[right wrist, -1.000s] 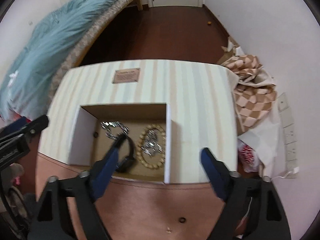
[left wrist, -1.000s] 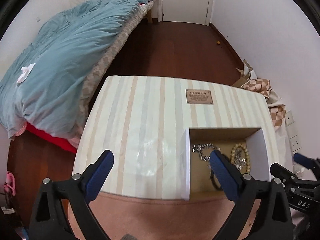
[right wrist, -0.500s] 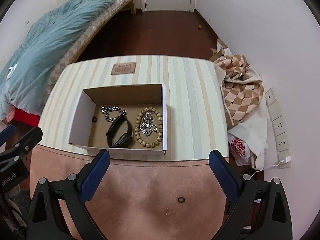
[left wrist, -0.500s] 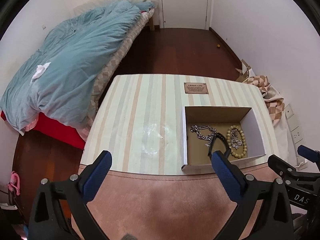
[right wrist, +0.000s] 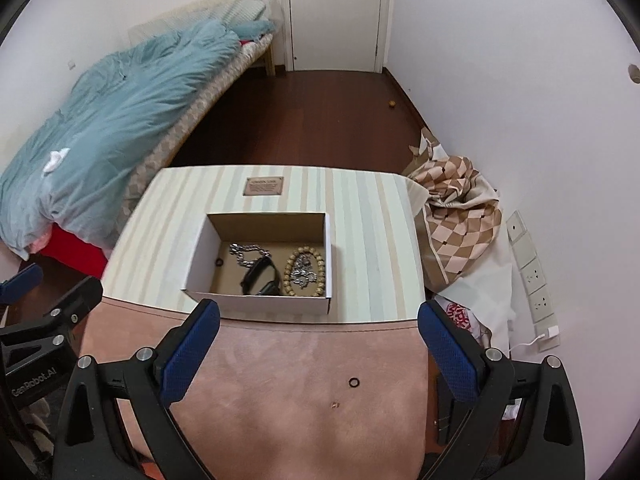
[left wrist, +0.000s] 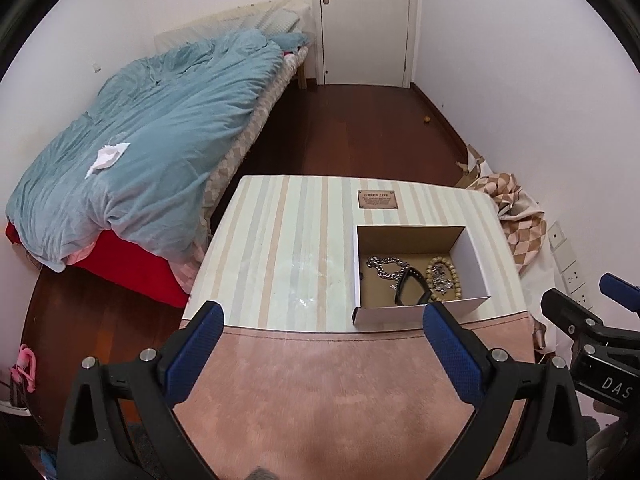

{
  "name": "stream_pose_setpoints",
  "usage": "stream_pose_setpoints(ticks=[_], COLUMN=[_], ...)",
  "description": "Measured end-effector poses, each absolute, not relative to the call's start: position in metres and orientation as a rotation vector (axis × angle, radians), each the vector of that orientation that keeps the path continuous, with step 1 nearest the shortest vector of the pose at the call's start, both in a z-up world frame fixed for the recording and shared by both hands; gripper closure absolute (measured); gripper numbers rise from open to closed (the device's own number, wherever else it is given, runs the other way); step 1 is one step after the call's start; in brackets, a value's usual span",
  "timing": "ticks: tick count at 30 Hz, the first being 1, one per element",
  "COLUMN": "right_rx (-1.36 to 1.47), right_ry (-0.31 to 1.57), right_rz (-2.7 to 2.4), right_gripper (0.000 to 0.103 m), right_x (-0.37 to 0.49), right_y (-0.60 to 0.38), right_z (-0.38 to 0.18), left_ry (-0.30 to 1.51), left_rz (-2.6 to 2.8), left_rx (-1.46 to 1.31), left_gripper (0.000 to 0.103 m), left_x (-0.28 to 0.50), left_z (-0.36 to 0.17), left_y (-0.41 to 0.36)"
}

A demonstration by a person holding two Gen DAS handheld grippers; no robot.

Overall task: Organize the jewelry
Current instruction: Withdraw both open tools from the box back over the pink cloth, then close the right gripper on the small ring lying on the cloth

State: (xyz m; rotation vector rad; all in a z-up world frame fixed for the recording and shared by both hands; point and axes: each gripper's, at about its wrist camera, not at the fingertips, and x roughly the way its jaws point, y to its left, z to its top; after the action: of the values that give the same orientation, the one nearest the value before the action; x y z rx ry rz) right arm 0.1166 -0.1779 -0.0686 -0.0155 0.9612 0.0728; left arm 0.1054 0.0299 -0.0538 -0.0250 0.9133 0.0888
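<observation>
Both tongs (left wrist: 320,328) (right wrist: 318,326) splayed above box (right wrist: 256,300)

The box (right wrist: 256,302) looks like matt white cardboard with a brown paper-like inside. In it lie a shiny metal chain (right wrist: 245,251), matt wooden-looking beads (right wrist: 320,276) and a glossy black band (right wrist: 260,276). The striped tabletop (left wrist: 280,248) is smooth and faintly glossy; the pink mat (right wrist: 280,392) looks soft, suede-like.

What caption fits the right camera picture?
Open right gripper above pink mat, facing a white box of jewelry.
</observation>
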Motion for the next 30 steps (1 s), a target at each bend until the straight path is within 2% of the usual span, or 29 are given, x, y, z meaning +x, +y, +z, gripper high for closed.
stream_pose_setpoints(ticks=[6, 13, 15, 16, 17, 25, 28, 29, 30], right_rx=[0.051, 0.203, 0.252, 0.263, 0.266, 0.179, 0.142, 0.115, 0.097], right_ry=[0.983, 1.134, 1.166, 1.188, 1.195, 1.197, 1.195, 1.177, 1.175], right_rz=[0.093, 0.008, 0.004, 0.005, 0.007, 0.047, 0.058, 0.067, 0.063], right_gripper=[0.003, 0.004, 0.021, 0.040, 0.049, 0.052, 0.061, 0.069, 0.071], right_x=[0.101, 0.084, 0.081, 0.081, 0.083, 0.106, 0.114, 0.115, 0.115], right_y=[-0.190, -0.243, -0.258, -0.263, -0.265, -0.254, -0.246, -0.242, -0.239], right_z=[-0.078, -0.164, -0.191, -0.205, -0.214, -0.259, -0.270, -0.269, -0.271], left_ry=[0.918, 1.049, 1.083, 1.104, 1.111, 1.219, 1.233, 1.236, 1.238], left_rz=[0.161, 0.168, 0.171, 0.177, 0.181, 0.226, 0.228, 0.227, 0.226], left_rx=[0.014, 0.063, 0.083, 0.098, 0.106, 0.157, 0.167, 0.170, 0.173], left_gripper=[0.001, 0.001, 0.001, 0.001, 0.001, 0.001, 0.001, 0.001, 0.001], left_x=[0.088, 0.083, 0.083, 0.085, 0.085, 0.107, 0.110, 0.111, 0.112], left_z=[-0.061, -0.128, -0.149, -0.163, -0.170, -0.230, -0.237, -0.239, -0.240], left_y=[0.028, 0.014, 0.006, 0.001, -0.002, -0.013, -0.015, -0.015, -0.017])
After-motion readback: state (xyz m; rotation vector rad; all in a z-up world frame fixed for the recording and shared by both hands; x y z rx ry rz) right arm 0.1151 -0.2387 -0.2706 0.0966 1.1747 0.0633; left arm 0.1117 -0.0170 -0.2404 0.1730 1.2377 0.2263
